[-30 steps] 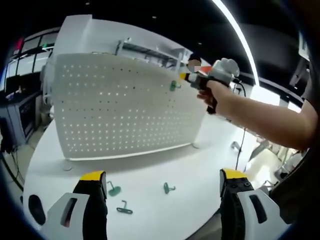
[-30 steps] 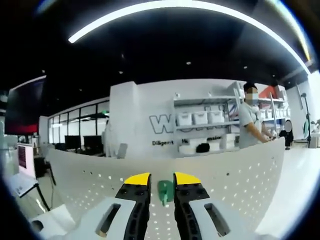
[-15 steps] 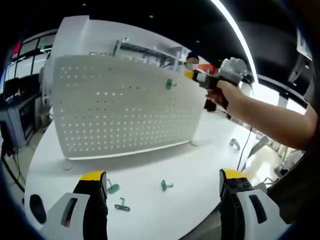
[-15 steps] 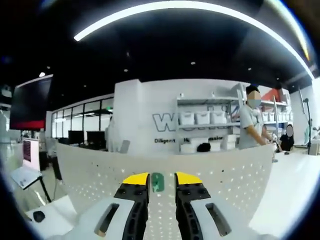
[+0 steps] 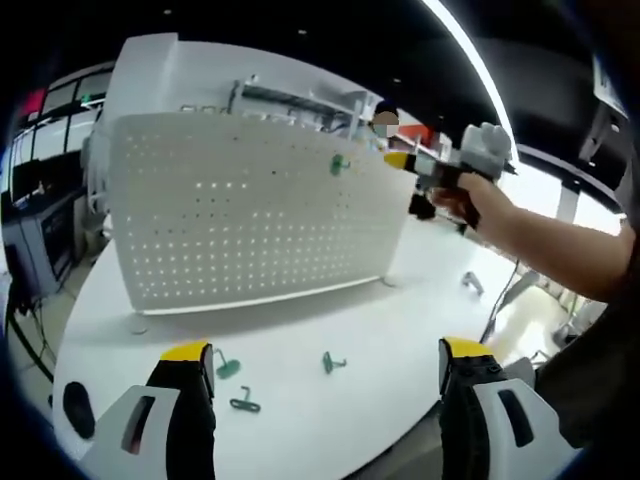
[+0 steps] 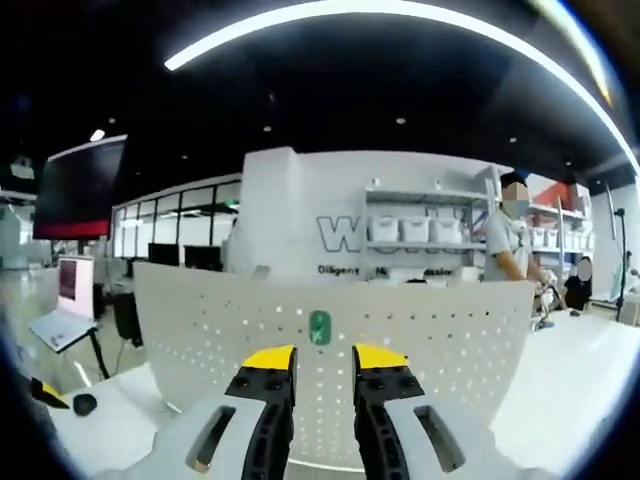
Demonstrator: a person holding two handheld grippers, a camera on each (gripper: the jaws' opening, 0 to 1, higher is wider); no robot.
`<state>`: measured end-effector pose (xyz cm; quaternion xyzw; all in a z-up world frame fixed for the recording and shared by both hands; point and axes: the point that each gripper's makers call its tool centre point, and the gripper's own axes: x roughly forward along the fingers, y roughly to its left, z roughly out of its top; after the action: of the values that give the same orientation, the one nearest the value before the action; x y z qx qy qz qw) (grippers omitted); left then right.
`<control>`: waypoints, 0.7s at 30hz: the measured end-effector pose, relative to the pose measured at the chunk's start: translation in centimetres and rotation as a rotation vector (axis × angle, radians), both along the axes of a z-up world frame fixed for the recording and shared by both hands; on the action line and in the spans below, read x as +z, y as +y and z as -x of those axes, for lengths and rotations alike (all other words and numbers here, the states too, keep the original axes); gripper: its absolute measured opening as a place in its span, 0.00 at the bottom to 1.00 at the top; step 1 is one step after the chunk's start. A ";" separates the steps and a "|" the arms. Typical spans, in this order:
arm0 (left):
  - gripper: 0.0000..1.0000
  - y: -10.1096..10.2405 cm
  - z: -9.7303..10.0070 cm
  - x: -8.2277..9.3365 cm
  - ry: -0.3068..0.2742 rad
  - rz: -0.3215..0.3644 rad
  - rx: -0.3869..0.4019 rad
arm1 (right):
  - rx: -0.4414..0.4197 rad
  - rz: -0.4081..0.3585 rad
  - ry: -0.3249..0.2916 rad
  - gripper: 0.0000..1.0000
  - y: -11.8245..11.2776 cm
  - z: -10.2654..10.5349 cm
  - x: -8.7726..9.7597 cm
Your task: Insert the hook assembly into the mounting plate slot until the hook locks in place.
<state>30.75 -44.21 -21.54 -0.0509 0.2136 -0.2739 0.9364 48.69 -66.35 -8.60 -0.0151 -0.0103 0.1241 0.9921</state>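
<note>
Here, in the left gripper view, the left tongs (image 5: 325, 365) stand spread wide and empty, low over a white surface (image 5: 400, 330). On that surface, between the two jaws, lie three loose green hooks: one (image 5: 227, 367) just beside the left jaw tip, another (image 5: 244, 403) below it, and a third (image 5: 333, 362) further right, each apart from the others. Behind them a white perforated plate (image 5: 240, 225) stands upright on the surface, with small feet at its bottom edge. High on the plate, right of its middle, a green hook (image 5: 340, 165) sits against the holes. Whether it is locked in cannot be told. To the right of that hook, and clear of it, the right tongs (image 5: 398, 160) reach in from the right, held by a hand (image 5: 470, 195) and bare forearm. Their yellow tips point toward the plate's top right corner and do not touch the hook.

In the right gripper view, the same plate (image 6: 200, 320) spans the middle, and the green hook (image 6: 319, 326) hangs on it near the top edge, right of centre. The right tongs (image 6: 324, 358) rise below it with their jaws a narrow gap apart, holding nothing, and the hook shows just above that gap, apart from both tips. Further right, beyond the plate, a person (image 6: 505, 255) in a light shirt stands by shelves with white bins.
</note>
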 end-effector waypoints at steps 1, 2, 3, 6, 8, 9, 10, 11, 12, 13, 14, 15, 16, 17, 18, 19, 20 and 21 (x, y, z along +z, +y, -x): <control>0.94 0.0 0.0 0.0 0.000 -0.001 0.002 | 0.004 0.000 0.004 0.21 0.1 0.3 -0.3; 0.94 0.1 0.1 0.0 0.002 -0.001 0.002 | 0.008 0.005 0.009 0.21 0.2 0.6 -0.5; 0.94 0.1 0.2 0.0 0.002 -0.002 0.003 | 0.016 0.014 0.013 0.21 0.4 1.0 -0.8; 0.94 0.2 0.3 -0.2 0.004 -0.004 0.009 | 0.033 0.037 0.024 0.22 1.1 2.4 -1.9; 0.94 0.3 0.4 -0.3 0.006 -0.006 0.013 | 0.044 0.057 0.034 0.22 1.4 3.0 -2.6; 0.94 0.3 0.4 -0.3 0.008 -0.006 0.014 | 0.055 0.053 0.048 0.22 1.7 3.5 -3.2; 0.94 0.4 0.5 -0.4 0.009 -0.007 0.016 | 0.060 0.049 0.054 0.23 1.9 3.8 -3.5; 0.94 0.5 0.5 -0.6 0.012 -0.009 0.017 | 0.069 0.049 0.064 0.23 2.2 4.2 -4.1; 0.94 0.5 0.6 -0.7 0.013 -0.010 0.018 | 0.077 0.053 0.076 0.23 2.3 4.5 -4.6; 0.94 0.5 0.6 -0.7 0.014 -0.010 0.019 | 0.091 0.051 0.088 0.23 2.7 4.9 -5.2; 0.94 0.6 0.7 -0.9 0.019 -0.010 0.020 | 0.104 0.051 0.097 0.23 3.0 5.2 -5.6; 0.94 0.6 0.7 -1.1 0.023 -0.012 0.021 | 0.116 0.060 0.110 0.23 3.3 5.6 -6.2; 0.94 0.7 0.7 -1.2 0.025 -0.013 0.023 | 0.125 0.065 0.115 0.23 3.4 5.7 -6.6; 0.94 0.8 0.8 -1.4 0.030 -0.015 0.025 | 0.133 0.073 0.117 0.23 3.6 6.0 -7.0; 0.94 0.8 0.8 -1.6 0.033 -0.014 0.026 | 0.135 0.073 0.124 0.23 3.7 6.3 -7.4; 0.94 0.9 0.8 -1.7 0.036 -0.014 0.028 | 0.141 0.071 0.133 0.23 3.9 6.5 -7.7; 0.94 0.9 0.9 -2.0 0.041 -0.017 0.030 | 0.150 0.071 0.141 0.23 3.9 6.6 -8.1; 0.94 1.0 0.9 -2.2 0.045 -0.019 0.031 | 0.151 0.071 0.145 0.23 4.0 6.7 -8.3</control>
<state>29.84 -43.24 -23.70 -0.0517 0.2365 -0.2561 0.9358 41.99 -62.37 -16.95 -0.0404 0.0646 0.1994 0.9770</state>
